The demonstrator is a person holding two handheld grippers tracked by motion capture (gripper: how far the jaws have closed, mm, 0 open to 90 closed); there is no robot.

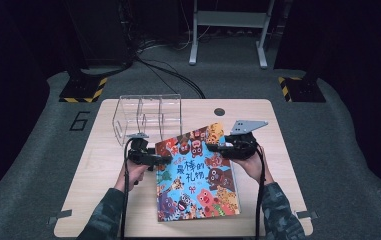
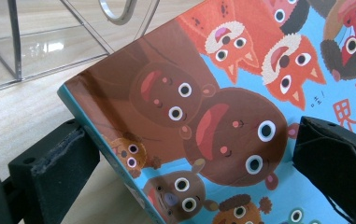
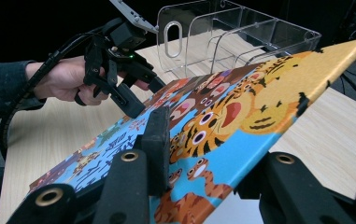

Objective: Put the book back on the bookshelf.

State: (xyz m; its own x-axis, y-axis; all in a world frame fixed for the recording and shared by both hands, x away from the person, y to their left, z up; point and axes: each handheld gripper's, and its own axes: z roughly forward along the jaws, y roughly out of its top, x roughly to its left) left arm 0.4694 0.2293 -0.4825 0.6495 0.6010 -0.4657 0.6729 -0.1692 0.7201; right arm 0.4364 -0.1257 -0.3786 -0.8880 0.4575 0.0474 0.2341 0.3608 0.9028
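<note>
A colourful picture book [image 1: 195, 175] with cartoon animals on its cover lies on the wooden table [image 1: 93, 170], its far end raised off the surface. My right gripper [image 1: 217, 149] is shut on the book's far right edge; in the right gripper view [image 3: 203, 154] one jaw sits on the tiger cover [image 3: 241, 107] and the other under it. My left gripper [image 1: 160, 161] stands at the far left corner. In the left gripper view [image 2: 192, 140] the jaws are wide apart, with the spine corner [image 2: 175, 112] slanting between them.
A clear acrylic organizer [image 1: 148, 117] with dividers stands just behind the book at the back left of the table. A small round hole [image 1: 219, 111] marks the tabletop's far edge. Dark floor, cables and stand legs lie beyond.
</note>
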